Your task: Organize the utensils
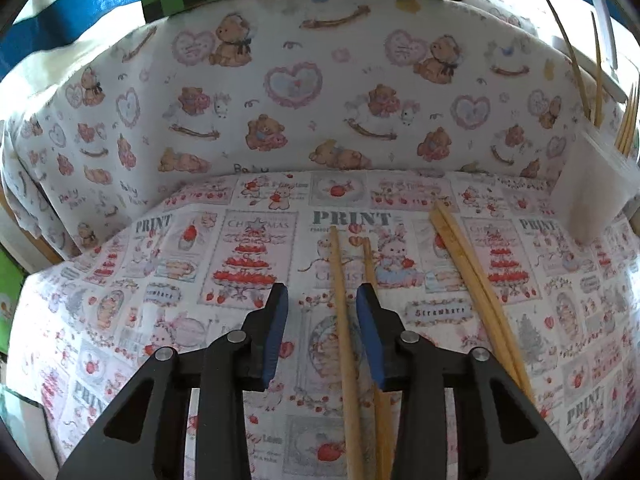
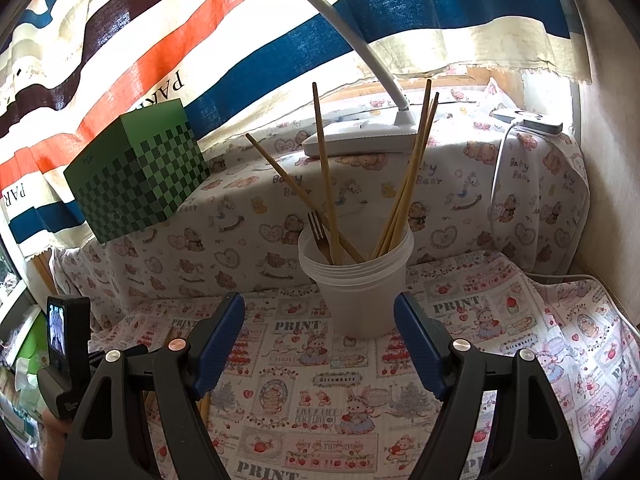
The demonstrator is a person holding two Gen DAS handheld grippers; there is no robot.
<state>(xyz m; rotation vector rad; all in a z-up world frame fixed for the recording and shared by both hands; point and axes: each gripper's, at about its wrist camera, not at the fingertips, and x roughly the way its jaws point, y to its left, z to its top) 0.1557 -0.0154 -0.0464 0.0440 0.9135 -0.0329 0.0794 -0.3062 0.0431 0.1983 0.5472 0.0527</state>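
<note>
Chopstick (image 1: pixel 343 320) lies on table (image 1: pixel 120 320) inside left tool (image 1: pixel 322 300), hugging its 3 o'clock pad – not pinched yet. Clamp squarely w/o snagging neighbour stick (image 1: pixel 370 256). Right tool (image 2: pixel 320 320) released, empty – cup (image 2: pixel 356 280) of utensils at 12 o'clock.

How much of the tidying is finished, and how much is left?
Partly done. Several chopsticks and a fork already stand in the white cup. In hand: the left gripper is over a loose pair of chopsticks, one stick between its jaws, not yet pinched. Left: that pair and a second pair lying on the cloth. The right gripper waits open before the cup.
</note>
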